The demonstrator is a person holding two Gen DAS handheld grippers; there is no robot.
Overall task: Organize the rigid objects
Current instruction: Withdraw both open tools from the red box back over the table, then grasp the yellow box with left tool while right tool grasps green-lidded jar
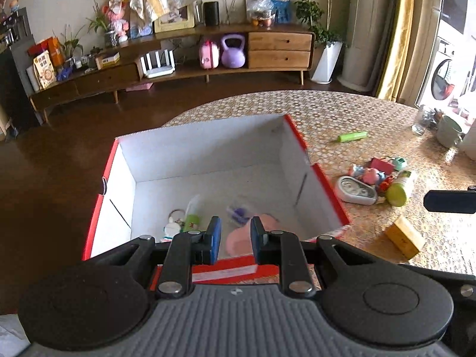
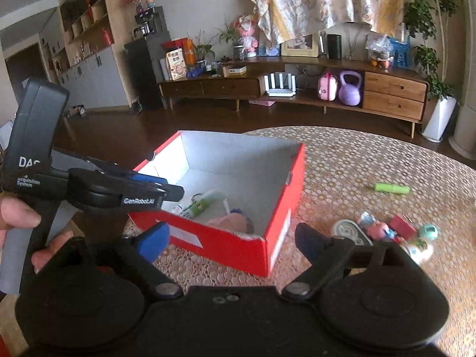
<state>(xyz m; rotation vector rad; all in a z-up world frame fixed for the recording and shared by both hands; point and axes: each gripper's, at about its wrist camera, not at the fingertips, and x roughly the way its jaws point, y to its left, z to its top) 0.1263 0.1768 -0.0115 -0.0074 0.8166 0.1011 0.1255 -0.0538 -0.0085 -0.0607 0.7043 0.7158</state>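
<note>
1. round table [image 1: 342,110] with a honeycomb-patterned cover carries everything.
2. open red box [image 1: 324,184] sits on it at the left.
3. green tube [image 1: 352,136] lies alone, farther back.
4. cluster of small toys [image 1: 377,178] just right of the box.
5. yellow block [image 1: 406,236] nearer, on its own.
6. mug [image 1: 449,131] stands at the far right edge.

The open red box [image 2: 276,238] with white inner walls sits on the bench, holding a pink object [image 2: 232,221], a green-labelled tube [image 2: 200,205] and a key ring. To its right a loose cluster lies on the bench: a white oval case [image 1: 355,190], small colourful toys [image 1: 374,172], a green-capped bottle [image 1: 398,189], with a green marker [image 1: 352,136] farther off and a yellow block [image 1: 406,236] nearer
</note>
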